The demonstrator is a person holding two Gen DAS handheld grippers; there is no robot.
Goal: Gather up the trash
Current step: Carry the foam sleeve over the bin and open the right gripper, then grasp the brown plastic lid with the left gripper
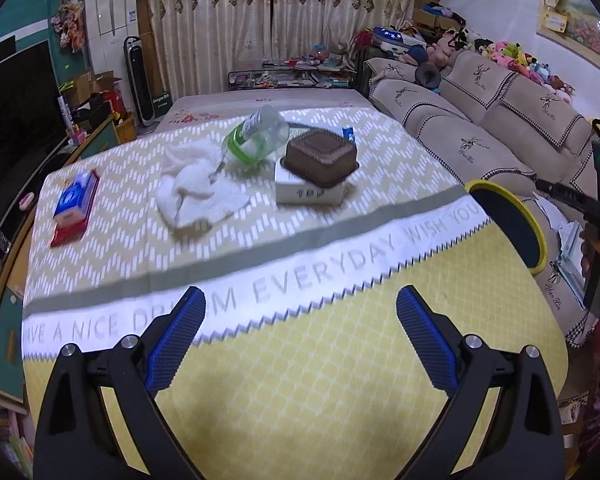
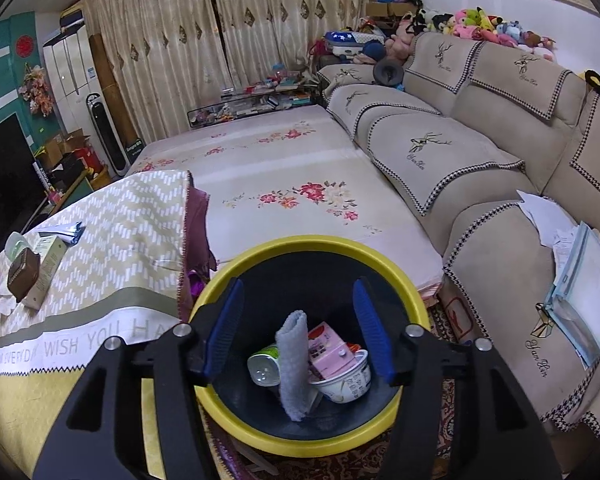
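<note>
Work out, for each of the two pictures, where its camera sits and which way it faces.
Left wrist: sits on the left hand-held gripper, jaws open, facing down across the table at a bottle and brown box.
Right wrist: sits on the right hand-held gripper, jaws open, looking down into the yellow-rimmed bin of trash.
Shared: bin, sofa, table, brown box.
</note>
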